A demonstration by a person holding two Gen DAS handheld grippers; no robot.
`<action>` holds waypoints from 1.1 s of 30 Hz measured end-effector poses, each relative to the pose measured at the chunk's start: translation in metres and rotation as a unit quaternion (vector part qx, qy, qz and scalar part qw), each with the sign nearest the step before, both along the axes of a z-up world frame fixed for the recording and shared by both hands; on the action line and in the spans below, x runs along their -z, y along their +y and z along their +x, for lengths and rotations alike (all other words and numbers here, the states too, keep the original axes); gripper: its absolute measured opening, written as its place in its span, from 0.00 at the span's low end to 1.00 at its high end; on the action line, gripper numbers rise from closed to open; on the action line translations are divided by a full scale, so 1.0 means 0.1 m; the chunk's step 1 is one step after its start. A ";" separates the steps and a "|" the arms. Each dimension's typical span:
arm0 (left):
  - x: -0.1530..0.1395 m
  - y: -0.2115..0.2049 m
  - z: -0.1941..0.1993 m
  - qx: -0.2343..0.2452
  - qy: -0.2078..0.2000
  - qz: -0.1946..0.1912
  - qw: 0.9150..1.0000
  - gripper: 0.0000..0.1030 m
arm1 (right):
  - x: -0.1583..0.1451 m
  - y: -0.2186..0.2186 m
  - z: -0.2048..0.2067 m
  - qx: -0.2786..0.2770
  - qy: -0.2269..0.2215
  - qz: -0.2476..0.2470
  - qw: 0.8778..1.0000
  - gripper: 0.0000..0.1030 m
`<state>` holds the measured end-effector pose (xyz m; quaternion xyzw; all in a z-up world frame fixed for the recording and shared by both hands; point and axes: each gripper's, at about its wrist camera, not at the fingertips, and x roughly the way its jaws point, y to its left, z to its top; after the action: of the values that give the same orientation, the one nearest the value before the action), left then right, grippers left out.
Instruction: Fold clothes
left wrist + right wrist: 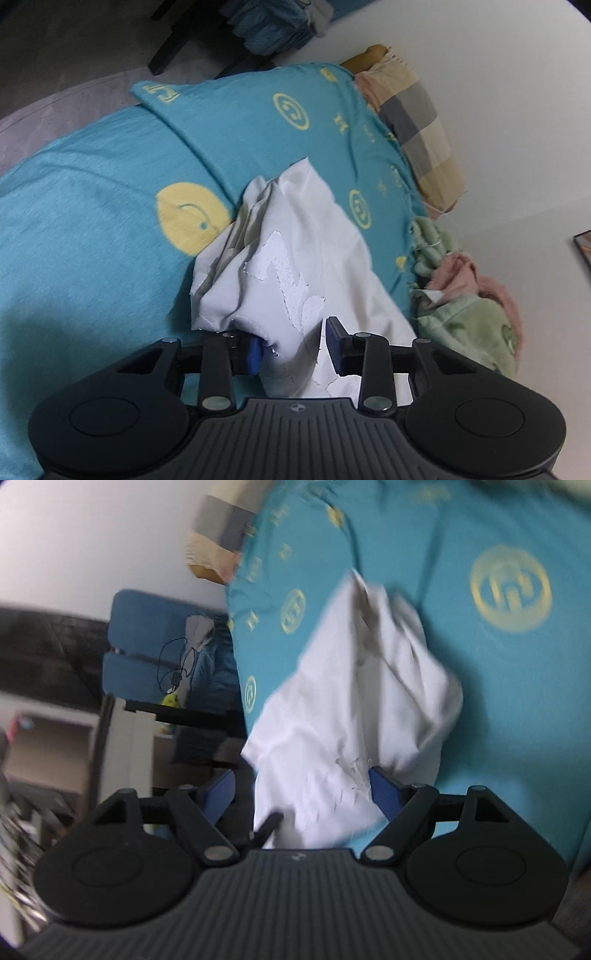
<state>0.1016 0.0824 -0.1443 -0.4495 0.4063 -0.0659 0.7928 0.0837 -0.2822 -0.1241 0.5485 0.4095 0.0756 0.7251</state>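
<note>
Close to me, my left hand-held gripper (295, 349) has its blue pads (254, 355) partly drawn together with a bunch of the white garment (295, 266) between them; the left pad presses into the cloth, but I cannot tell whether the right pad touches it. My right hand-held gripper (301, 794) stands spread wide, and the same garment (340, 709) lies between its fingers without being pinched. The crumpled garment rests on the teal bedsheet (92, 229) with yellow smiley faces. Further away lie a green and pink plush blanket (469, 306) and a checked cloth (417, 122) beside the white wall (517, 92).
</note>
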 end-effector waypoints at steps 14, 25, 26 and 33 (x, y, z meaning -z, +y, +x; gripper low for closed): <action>0.31 -0.10 0.14 -0.014 0.062 -0.021 0.998 0.36 | -0.21 -0.06 -0.11 0.077 -0.076 0.013 0.994 0.79; 0.01 -0.03 0.11 -0.028 -0.031 -0.087 0.995 0.16 | 0.59 0.57 0.11 0.009 0.052 0.158 0.986 0.79; -0.01 -0.03 0.10 -0.030 -0.036 -0.090 0.995 0.16 | 0.60 0.53 0.13 0.029 0.047 0.153 0.987 0.80; 0.01 0.04 0.05 -0.034 -0.030 -0.096 0.994 0.16 | 0.70 0.20 0.23 0.157 0.060 0.081 0.982 0.76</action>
<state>0.1070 0.0859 -0.1456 -0.5349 0.3582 -0.0911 0.7598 0.1063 -0.2620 -0.1945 0.6665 0.3538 -0.0396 0.6551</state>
